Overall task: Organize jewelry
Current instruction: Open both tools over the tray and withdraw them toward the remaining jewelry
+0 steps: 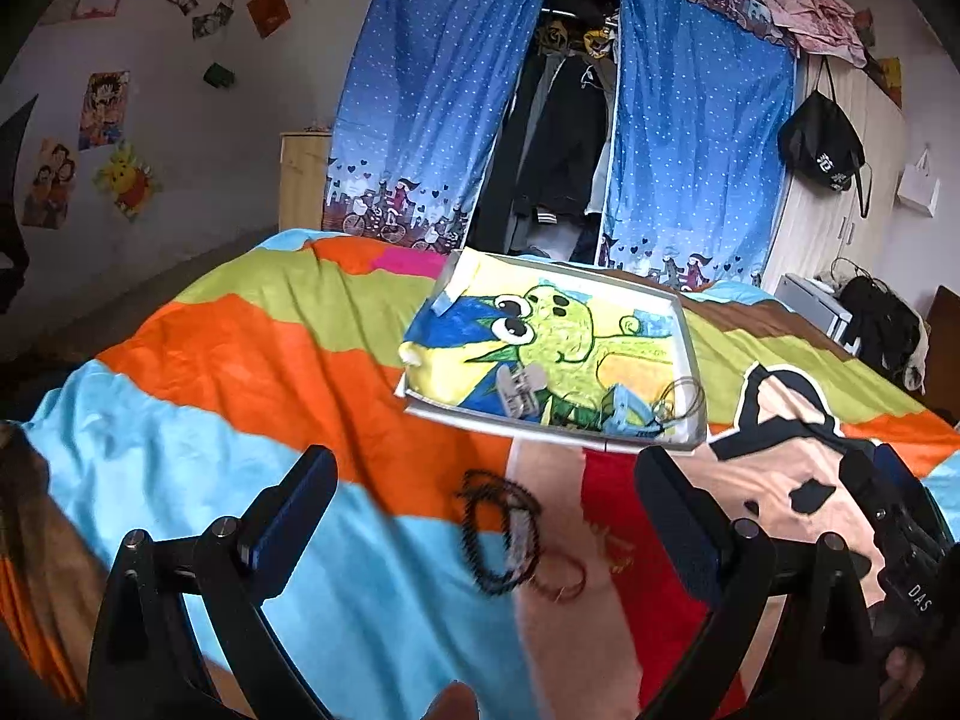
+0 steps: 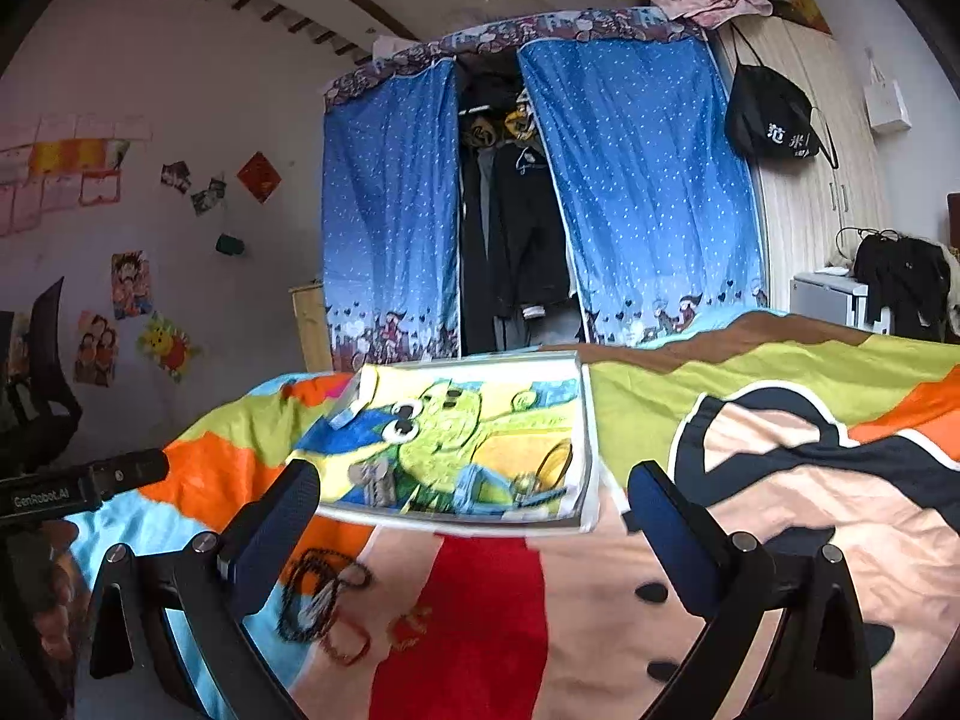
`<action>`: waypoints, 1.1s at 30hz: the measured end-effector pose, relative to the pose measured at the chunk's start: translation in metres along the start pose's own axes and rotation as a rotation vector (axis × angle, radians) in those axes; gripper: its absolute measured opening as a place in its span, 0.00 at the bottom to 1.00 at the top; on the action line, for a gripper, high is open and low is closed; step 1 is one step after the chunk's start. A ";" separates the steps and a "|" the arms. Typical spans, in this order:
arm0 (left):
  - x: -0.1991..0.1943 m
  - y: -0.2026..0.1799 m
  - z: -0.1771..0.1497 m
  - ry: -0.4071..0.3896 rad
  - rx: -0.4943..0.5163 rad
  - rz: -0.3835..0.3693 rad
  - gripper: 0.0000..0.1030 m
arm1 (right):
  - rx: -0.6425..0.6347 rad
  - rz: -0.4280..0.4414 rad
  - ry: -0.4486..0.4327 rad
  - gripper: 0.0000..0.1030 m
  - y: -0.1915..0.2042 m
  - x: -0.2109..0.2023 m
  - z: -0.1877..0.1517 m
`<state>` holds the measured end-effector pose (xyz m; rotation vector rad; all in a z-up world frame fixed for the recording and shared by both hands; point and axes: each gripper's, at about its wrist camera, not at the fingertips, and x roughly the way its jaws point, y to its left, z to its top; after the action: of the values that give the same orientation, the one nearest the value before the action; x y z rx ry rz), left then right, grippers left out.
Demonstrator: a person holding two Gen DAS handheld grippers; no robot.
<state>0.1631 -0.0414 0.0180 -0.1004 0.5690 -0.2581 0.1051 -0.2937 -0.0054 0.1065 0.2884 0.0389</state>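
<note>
Left wrist view: blurred dark bead necklace (image 1: 498, 531) coiled on blanket (image 1: 240, 360); both jaws wide, empty.

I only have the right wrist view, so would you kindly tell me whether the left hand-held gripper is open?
Observer: Yes, the left hand-held gripper stands wide open, with nothing between its pads.
Operator: Thank you. What does it point at?
Observer: In its own view, the black bead string lies on the blanket between its two fingers, untouched and on the near side of the tray.
</note>
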 end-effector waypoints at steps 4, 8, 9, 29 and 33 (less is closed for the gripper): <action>-0.016 0.006 -0.016 0.010 0.031 0.013 0.94 | -0.013 0.003 0.033 1.00 0.013 -0.015 -0.009; -0.027 0.013 -0.033 0.021 0.044 0.029 0.94 | -0.016 -0.016 0.052 1.00 0.020 -0.028 -0.016; -0.029 0.015 -0.038 0.022 0.043 0.033 0.94 | -0.013 -0.021 0.061 1.00 0.021 -0.031 -0.018; 0.013 0.041 -0.079 0.371 -0.006 0.058 0.94 | 0.130 0.009 0.514 1.00 0.009 0.028 -0.058; 0.035 0.045 -0.075 0.419 0.001 0.052 0.94 | 0.200 0.078 0.631 1.00 0.002 0.052 -0.068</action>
<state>0.1602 -0.0091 -0.0702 -0.0295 0.9868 -0.2292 0.1357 -0.2827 -0.0849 0.3046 0.9191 0.1213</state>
